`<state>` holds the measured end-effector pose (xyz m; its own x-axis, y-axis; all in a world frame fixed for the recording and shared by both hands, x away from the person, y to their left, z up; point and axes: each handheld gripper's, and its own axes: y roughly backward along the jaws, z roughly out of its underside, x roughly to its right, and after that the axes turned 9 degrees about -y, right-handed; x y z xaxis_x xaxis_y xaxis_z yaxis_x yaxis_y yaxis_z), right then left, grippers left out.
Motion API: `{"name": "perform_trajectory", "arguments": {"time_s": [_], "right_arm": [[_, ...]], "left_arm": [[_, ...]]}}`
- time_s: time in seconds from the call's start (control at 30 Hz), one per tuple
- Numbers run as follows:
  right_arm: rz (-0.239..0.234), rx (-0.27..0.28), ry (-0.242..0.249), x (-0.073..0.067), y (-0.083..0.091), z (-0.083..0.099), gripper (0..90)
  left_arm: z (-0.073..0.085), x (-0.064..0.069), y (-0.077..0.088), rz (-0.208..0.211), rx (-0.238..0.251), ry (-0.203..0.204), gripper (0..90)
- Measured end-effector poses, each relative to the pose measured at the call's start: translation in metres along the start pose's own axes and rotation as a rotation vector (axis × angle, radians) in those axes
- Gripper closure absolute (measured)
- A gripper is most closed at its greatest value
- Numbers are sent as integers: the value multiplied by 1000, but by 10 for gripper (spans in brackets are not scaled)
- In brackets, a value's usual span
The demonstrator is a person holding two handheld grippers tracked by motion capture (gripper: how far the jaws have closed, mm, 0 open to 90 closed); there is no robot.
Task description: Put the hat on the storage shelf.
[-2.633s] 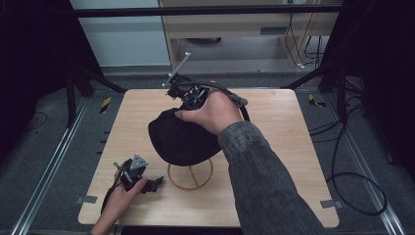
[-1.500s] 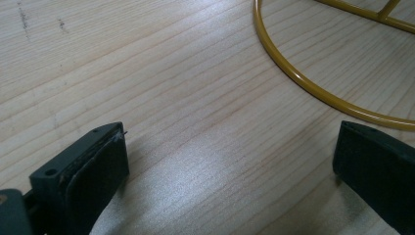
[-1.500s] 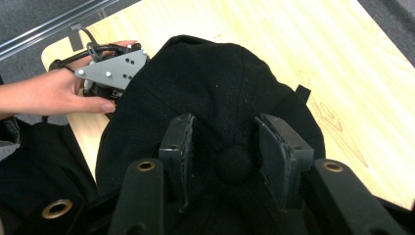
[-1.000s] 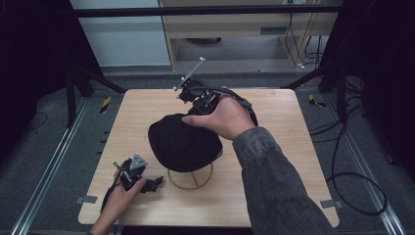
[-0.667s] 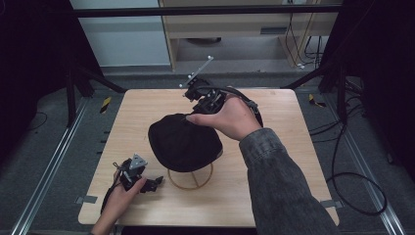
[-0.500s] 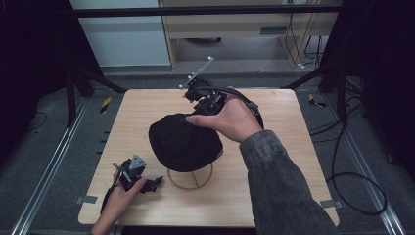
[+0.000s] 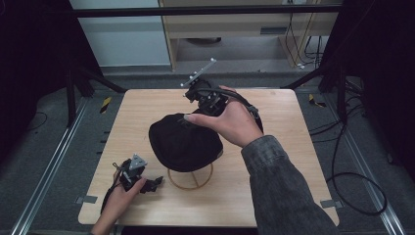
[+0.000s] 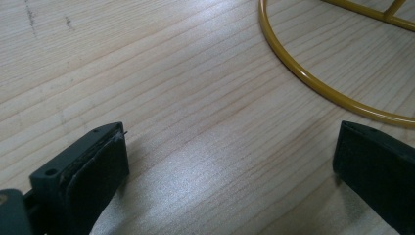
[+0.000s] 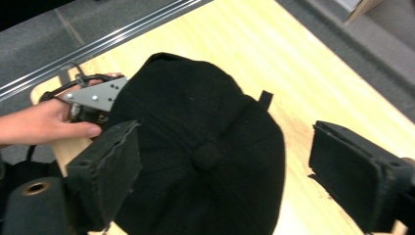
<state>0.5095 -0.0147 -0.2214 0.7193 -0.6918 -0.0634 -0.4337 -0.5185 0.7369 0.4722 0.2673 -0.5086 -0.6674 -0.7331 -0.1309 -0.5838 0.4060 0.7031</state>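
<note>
A black cap (image 7: 183, 142) sits on a yellow wire stand (image 7: 190, 177) in the middle of the wooden table (image 7: 293, 147). My right gripper (image 7: 198, 105) hovers over the cap's far edge with its jaws wide open and nothing between them. In the right gripper view the cap (image 9: 205, 98) and its top button lie below the open right gripper (image 9: 230, 164). My left gripper (image 7: 149, 183) rests open on the table at the front left. Its jaws, in the left gripper view (image 8: 230, 166), lie beside the stand's base ring (image 8: 303, 81).
The table's front edge is just behind the left hand (image 7: 117, 200). Metal rails (image 7: 54, 161) run along the floor on both sides. A black cable (image 7: 342, 181) loops over the floor at the right. The left hand and its gripper (image 9: 93, 98) appear beyond the cap.
The right hand and gripper have drifted a little to the right and toward the far edge. The cap stays on the stand. The left gripper has not moved.
</note>
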Motion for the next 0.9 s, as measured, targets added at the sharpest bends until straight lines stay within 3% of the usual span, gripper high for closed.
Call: {"name": "perform_trajectory", "arguments": {"time_s": [0.13, 0.27, 0.5, 0.63, 0.9], "right_arm": [[5, 41, 3, 4, 3, 7, 93], [24, 47, 26, 7, 5, 16, 87], [35, 73, 15, 12, 15, 28, 86], [64, 93, 12, 17, 25, 38, 86], [110, 139, -19, 24, 43, 72, 83]], "left_arm": [[0, 0, 0, -1, 0, -1, 0], [0, 0, 0, -2, -1, -1, 0], [0, 0, 0, -3, 1, 4, 0], [0, 0, 1, -3, -3, 0, 0], [1, 1, 1, -4, -1, 3, 0]]}}
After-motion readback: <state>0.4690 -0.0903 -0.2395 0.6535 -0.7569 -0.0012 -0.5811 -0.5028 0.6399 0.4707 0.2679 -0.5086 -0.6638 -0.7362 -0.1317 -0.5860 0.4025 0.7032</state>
